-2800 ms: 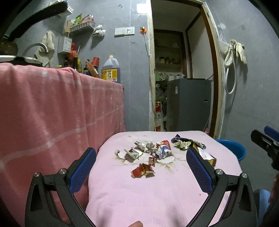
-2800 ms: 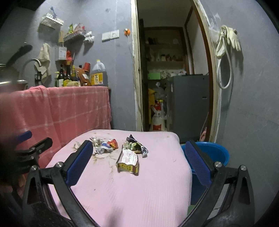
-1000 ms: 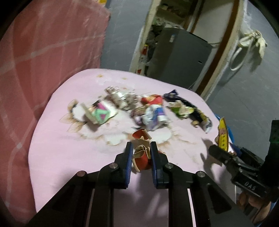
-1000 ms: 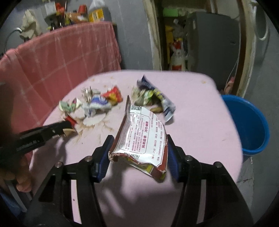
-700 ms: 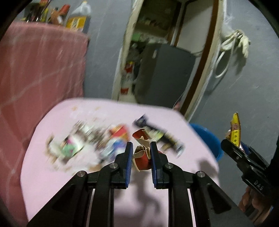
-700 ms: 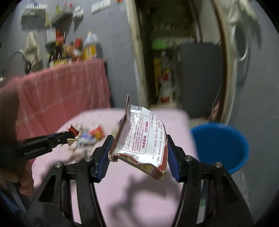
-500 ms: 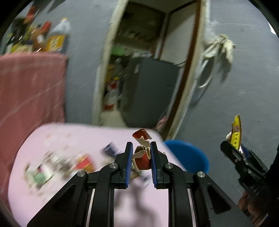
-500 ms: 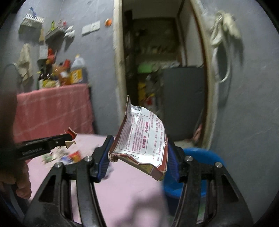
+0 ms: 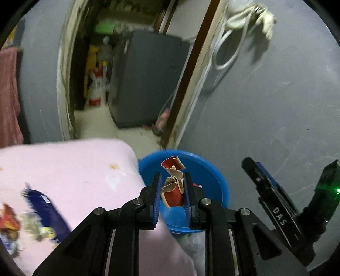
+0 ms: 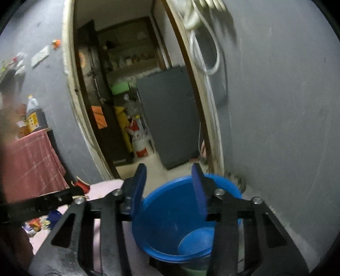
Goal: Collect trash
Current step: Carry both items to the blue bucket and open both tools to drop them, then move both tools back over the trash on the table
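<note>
My left gripper [image 9: 171,176] is shut on a crumpled red and tan paper scrap [image 9: 173,191], held just above the blue bucket [image 9: 212,169] beside the pink table [image 9: 74,169]. My right gripper [image 10: 169,169] hangs over the same blue bucket [image 10: 170,208]; its jaws are closing with nothing between them. A sliver of red [image 9: 198,186] shows inside the bucket behind the left finger. More trash lies blurred on the table's left side, among it a dark blue wrapper [image 9: 42,201]. In the right wrist view the left gripper's finger [image 10: 42,201] reaches in from the left with the red scrap [image 10: 81,183] at its tip.
The bucket stands on the floor against a grey wall [image 9: 265,106]. Behind it is an open doorway with a grey fridge [image 9: 148,85]. Gloves and a hose [image 9: 248,14] hang by the door frame. A pink-draped counter [image 10: 27,165] with bottles is at the left.
Both grippers have swung right from the table to above the blue bucket. The white and red wrapper held in the right gripper is gone, and its jaws stand narrower. The left keeps its scrap.
</note>
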`<state>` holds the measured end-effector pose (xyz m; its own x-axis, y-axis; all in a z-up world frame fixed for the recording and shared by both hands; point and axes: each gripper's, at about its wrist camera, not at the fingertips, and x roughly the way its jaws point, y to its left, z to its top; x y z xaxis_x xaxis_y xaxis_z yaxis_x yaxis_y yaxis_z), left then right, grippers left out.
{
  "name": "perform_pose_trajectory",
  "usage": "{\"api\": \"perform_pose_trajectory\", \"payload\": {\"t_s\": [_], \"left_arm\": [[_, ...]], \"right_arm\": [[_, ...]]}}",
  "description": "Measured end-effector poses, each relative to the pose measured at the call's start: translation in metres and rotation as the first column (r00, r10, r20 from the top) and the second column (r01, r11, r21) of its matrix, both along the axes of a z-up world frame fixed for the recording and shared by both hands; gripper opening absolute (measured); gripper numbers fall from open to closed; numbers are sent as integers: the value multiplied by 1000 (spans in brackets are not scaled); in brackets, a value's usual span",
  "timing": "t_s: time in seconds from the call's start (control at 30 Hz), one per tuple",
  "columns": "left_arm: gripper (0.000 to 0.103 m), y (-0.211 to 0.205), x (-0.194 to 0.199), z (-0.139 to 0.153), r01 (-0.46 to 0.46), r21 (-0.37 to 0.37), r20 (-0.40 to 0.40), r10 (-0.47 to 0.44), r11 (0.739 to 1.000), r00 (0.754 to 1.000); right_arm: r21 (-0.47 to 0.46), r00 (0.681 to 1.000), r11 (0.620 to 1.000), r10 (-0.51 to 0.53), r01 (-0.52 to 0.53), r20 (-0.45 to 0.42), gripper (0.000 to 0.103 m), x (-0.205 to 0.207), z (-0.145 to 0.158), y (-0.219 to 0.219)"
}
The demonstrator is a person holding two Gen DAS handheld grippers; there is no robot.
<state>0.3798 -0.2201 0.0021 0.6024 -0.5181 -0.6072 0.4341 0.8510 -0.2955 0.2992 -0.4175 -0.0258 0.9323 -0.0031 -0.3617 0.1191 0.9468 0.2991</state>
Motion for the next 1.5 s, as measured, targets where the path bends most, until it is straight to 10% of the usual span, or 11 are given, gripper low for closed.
{"api": "perform_pose_trajectory", "payload": {"t_s": [0.67, 1.13, 1.5], "left_arm": [[41, -25, 46, -49, 6, 39, -209, 2, 999, 978], [84, 50, -26, 38, -150, -71, 104, 157, 986, 982], [98, 140, -101, 93, -302, -113, 298, 322, 947, 899]], "right_arm": [[130, 995, 987, -88, 94, -51, 68, 13, -33, -49], [-6, 993, 1000, -6, 6, 121, 103, -26, 47, -3], [-123, 960, 987, 131, -103, 249, 103, -68, 100, 80]]}}
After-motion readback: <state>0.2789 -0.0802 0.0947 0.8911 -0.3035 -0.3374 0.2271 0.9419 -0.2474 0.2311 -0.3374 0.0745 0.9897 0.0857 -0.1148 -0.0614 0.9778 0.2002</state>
